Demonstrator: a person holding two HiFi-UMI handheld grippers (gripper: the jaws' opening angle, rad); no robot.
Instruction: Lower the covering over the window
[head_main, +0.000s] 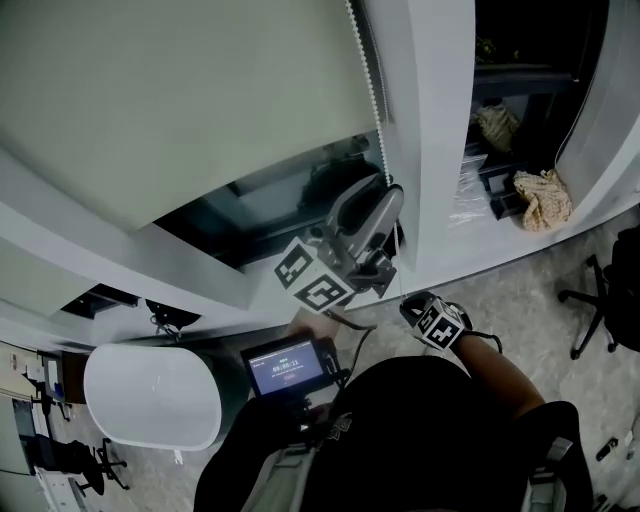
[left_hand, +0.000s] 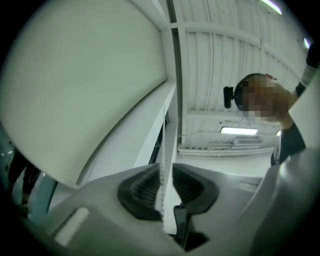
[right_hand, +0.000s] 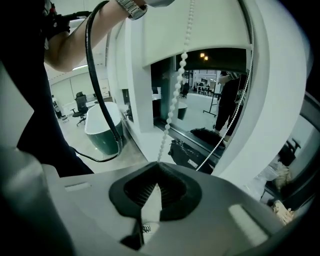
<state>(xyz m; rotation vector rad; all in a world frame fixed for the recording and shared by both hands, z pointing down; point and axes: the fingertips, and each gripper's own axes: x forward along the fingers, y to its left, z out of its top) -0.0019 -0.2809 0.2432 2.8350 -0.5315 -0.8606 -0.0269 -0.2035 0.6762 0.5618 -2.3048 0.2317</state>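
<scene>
A pale roller blind (head_main: 180, 90) covers the upper part of the window, with dark glass (head_main: 280, 200) bare below its bottom edge. Its white bead chain (head_main: 372, 90) hangs along the frame. My left gripper (head_main: 392, 190) is raised at the chain. In the left gripper view the chain (left_hand: 162, 150) runs between the jaws of that gripper (left_hand: 167, 187), resting against the left pad with a gap on the right, so the gripper is open. Lower down, my right gripper (head_main: 410, 304) is shut on the chain (right_hand: 172, 110), which enters its closed jaws (right_hand: 159, 167).
A white pillar (head_main: 435, 130) stands right of the chain. A crumpled cloth (head_main: 545, 198) lies on the sill beyond it. Below me are a white bathtub (head_main: 150, 395), a small screen device (head_main: 288, 367) at my chest and an office chair (head_main: 600, 300).
</scene>
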